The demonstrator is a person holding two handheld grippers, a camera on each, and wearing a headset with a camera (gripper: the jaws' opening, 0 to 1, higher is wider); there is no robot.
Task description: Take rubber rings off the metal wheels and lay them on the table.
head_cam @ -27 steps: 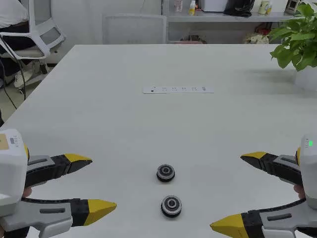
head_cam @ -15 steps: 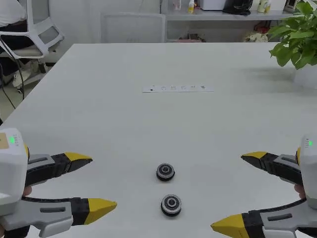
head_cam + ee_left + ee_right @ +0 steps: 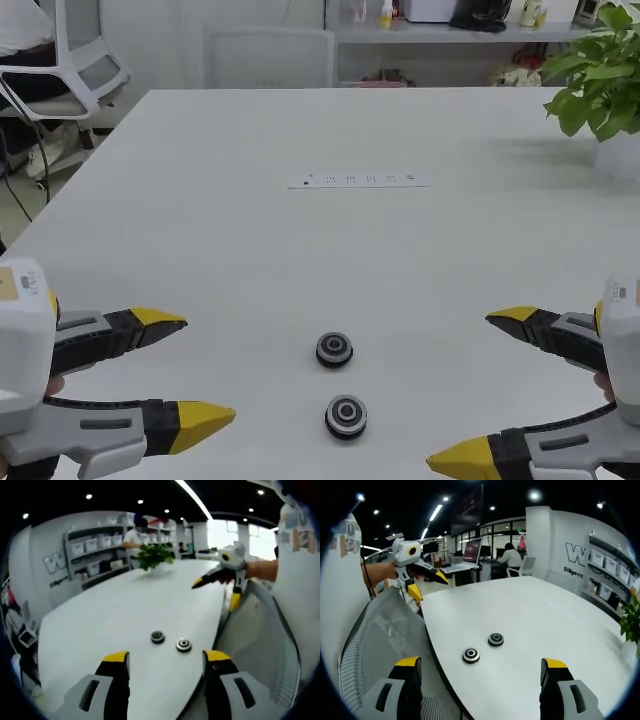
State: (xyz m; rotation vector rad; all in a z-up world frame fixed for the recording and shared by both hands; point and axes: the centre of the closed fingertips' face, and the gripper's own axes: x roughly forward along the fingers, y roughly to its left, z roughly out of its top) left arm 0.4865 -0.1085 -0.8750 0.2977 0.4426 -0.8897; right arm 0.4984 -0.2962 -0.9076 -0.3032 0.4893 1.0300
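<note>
Two small metal wheels with black rubber rings lie flat on the white table (image 3: pixel 250 240): the farther wheel (image 3: pixel 334 349) and the nearer wheel (image 3: pixel 346 416) close to the front edge. The same farther wheel (image 3: pixel 158 637) and nearer wheel (image 3: pixel 183 645) sit ahead of the left jaws, and the farther wheel (image 3: pixel 495 639) and nearer wheel (image 3: pixel 471 655) ahead of the right jaws. My left gripper (image 3: pixel 195 367) hovers open to the left of them, holding nothing. My right gripper (image 3: pixel 482 390) hovers open to their right, holding nothing. Each gripper is apart from both wheels.
A white power strip (image 3: pixel 358 180) lies mid-table. A potted plant (image 3: pixel 598 85) stands at the far right corner. An office chair (image 3: pixel 62 70) and another chair (image 3: pixel 268 55) stand beyond the table, with shelves behind. A mesh chair back (image 3: pixel 375 640) is near the front edge.
Nothing has moved on the table. Both grippers hold about the same place and stay open; the head view has shifted only slightly.
</note>
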